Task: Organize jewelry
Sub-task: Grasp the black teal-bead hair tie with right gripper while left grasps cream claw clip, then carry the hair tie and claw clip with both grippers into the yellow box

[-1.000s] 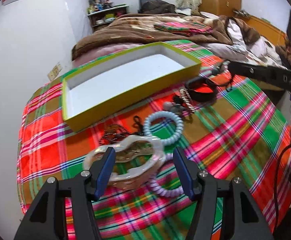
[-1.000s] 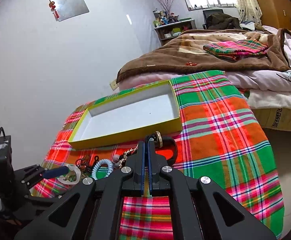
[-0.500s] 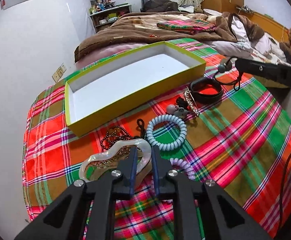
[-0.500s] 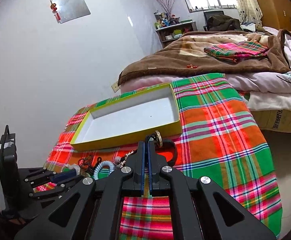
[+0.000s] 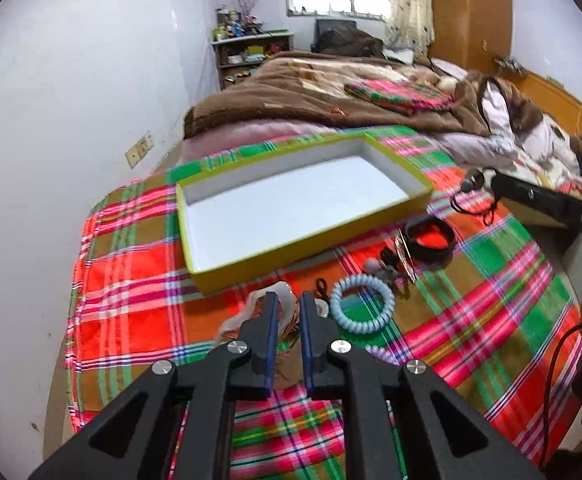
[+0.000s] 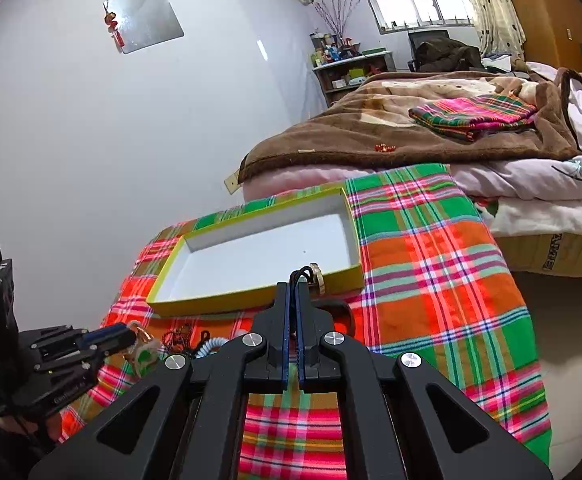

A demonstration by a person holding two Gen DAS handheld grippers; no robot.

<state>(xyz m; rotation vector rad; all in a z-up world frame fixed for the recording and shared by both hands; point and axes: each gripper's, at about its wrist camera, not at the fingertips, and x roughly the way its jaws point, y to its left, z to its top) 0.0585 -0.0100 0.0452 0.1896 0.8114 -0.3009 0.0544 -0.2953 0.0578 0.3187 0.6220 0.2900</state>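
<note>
A yellow-green box with a white inside [image 5: 291, 208] lies empty on a plaid cloth; it also shows in the right wrist view [image 6: 259, 256]. My left gripper [image 5: 289, 300] is shut on the rim of a pearly white wavy bangle [image 5: 247, 312] and holds it lifted in front of the box. In the right wrist view the bangle [image 6: 143, 350] hangs from the left gripper. My right gripper [image 6: 292, 286] is shut on a black cord with a ring pendant [image 6: 316, 276], held near the box's right end.
A light blue coil hair tie [image 5: 361, 308], a lilac coil tie [image 5: 379, 354], a black cuff [image 5: 431, 240], a chain bracelet [image 5: 405, 258], grey beads and red beads [image 6: 175, 336] lie on the cloth. A bed with a brown blanket [image 5: 331, 92] stands behind; a white wall is at the left.
My left gripper closed on the white bangle's rim and lifted it toward the box. My right gripper stayed shut on the cord and rose slightly.
</note>
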